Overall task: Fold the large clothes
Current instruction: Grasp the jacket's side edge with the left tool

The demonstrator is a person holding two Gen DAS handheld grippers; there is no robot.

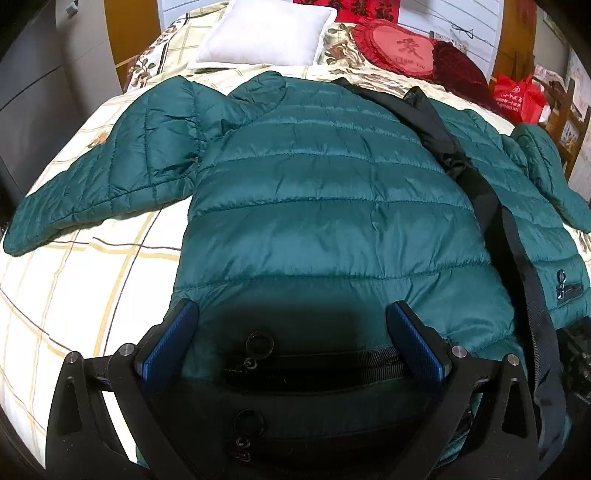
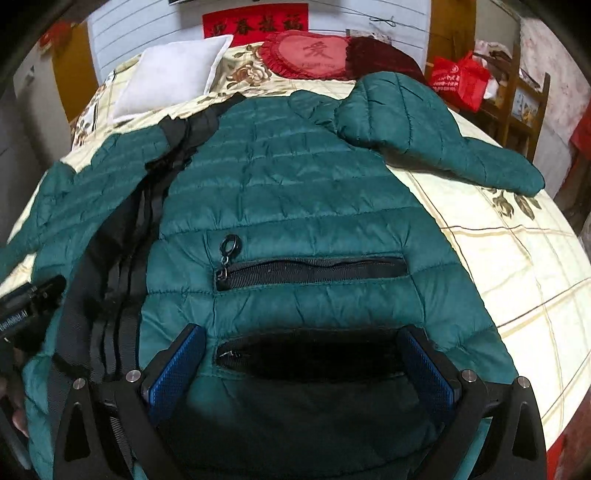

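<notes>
Jacket (image 1: 325, 192) on bed (image 1: 74, 280), before pillow (image 1: 266, 33)

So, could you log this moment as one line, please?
left gripper: open | right gripper: open | jacket: flat on bed, unfolded

The quilted jacket (image 1: 332, 192) is deep teal with black zipper tape and lining. The bedspread (image 1: 74, 288) is cream, checked in tan and brown lines with floral print; the grippers' pads (image 2: 173, 369) are blue.
</notes>
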